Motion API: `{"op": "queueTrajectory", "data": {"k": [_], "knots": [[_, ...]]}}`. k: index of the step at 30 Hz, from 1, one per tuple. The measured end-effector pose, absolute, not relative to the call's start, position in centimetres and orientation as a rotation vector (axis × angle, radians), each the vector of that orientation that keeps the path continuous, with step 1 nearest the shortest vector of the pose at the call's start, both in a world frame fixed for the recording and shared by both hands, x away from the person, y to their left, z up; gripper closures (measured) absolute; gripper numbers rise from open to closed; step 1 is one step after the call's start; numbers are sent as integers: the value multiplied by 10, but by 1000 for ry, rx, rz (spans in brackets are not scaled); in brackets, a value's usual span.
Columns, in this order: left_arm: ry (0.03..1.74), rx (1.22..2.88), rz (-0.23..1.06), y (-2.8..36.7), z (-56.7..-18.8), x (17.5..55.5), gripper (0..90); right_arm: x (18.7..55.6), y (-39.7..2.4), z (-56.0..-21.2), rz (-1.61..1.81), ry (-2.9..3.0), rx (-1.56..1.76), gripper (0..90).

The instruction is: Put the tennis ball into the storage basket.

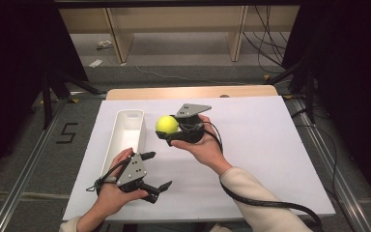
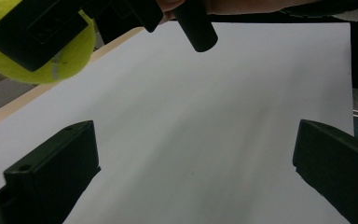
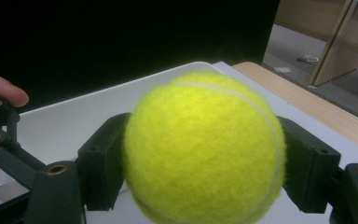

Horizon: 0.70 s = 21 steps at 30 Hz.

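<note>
Squarely between right fingers: tennis ball.

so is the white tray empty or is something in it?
Empty as far as visible: the tray shows only its bare white inside in the high view. The ball is outside it, held in the right tongs.

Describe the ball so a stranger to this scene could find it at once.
Start at the white sheet that covers the table, then find the long white tray near its left edge. Just right of the tray's far end, the right gripper holds the tennis ball between its jaws. It is the one round, bright yellow-green thing there.
</note>
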<state>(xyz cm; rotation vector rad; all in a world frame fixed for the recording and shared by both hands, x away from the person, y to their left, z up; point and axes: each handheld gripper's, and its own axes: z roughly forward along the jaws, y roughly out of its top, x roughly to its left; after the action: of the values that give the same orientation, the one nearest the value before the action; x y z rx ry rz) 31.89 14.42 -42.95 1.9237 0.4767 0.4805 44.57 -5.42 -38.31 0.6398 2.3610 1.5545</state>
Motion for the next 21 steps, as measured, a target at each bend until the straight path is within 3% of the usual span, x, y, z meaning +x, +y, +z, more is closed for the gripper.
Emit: {"op": "queueTrajectory", "data": {"k": [21], "knots": [[472, 1922, 483, 145, -429, 319, 0, 449, -38, -381, 1548, 2376, 610, 268]]}}
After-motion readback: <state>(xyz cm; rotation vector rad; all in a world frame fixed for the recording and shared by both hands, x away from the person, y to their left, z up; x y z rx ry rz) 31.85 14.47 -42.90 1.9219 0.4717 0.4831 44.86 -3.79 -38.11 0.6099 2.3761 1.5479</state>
